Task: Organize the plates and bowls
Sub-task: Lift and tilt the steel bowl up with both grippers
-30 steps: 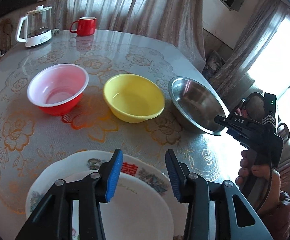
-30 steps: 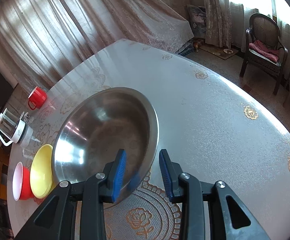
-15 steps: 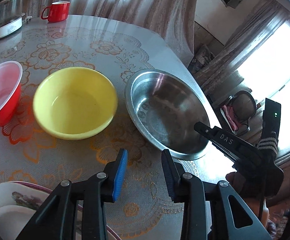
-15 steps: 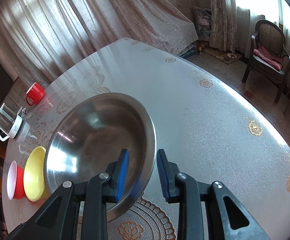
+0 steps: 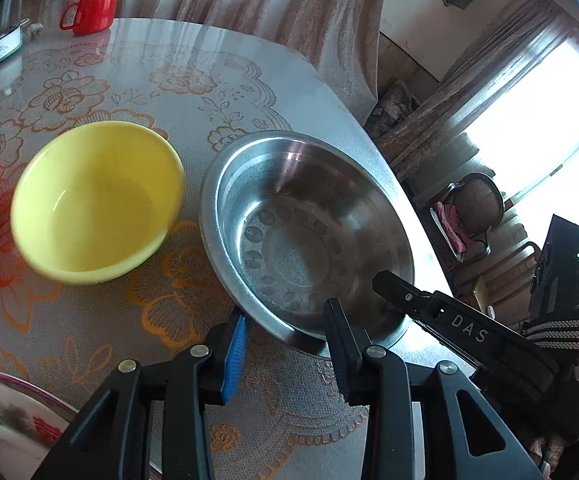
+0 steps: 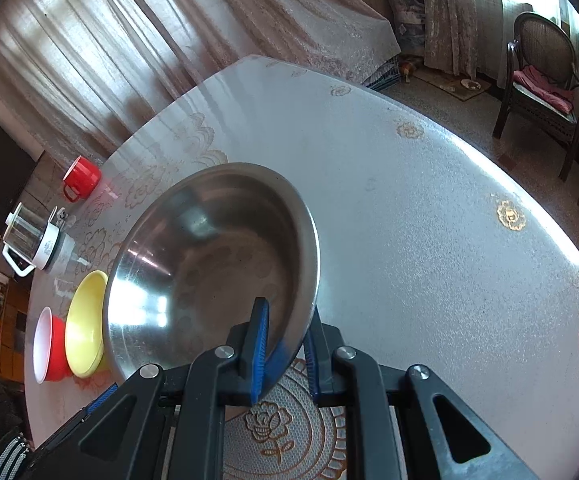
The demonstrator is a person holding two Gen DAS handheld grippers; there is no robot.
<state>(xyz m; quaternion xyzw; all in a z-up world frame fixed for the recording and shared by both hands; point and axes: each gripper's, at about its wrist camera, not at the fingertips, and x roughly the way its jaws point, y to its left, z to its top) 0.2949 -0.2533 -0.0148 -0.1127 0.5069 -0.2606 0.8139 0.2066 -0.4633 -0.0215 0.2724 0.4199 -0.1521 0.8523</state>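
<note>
While the right gripper (image 6: 285, 354) jaws are closing on the steel bowl (image 6: 209, 264) rim, left gripper (image 5: 285, 350) jaws stand released

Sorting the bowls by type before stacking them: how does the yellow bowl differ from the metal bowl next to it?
The yellow bowl is matte, opaque and smaller; the metal bowl is shiny, wider and shallower, with a flat rim. The yellow bowl stands untouched, while the right gripper is closing on the metal bowl's rim, one finger inside and one outside. Both are round, empty and upright on the table.
</note>
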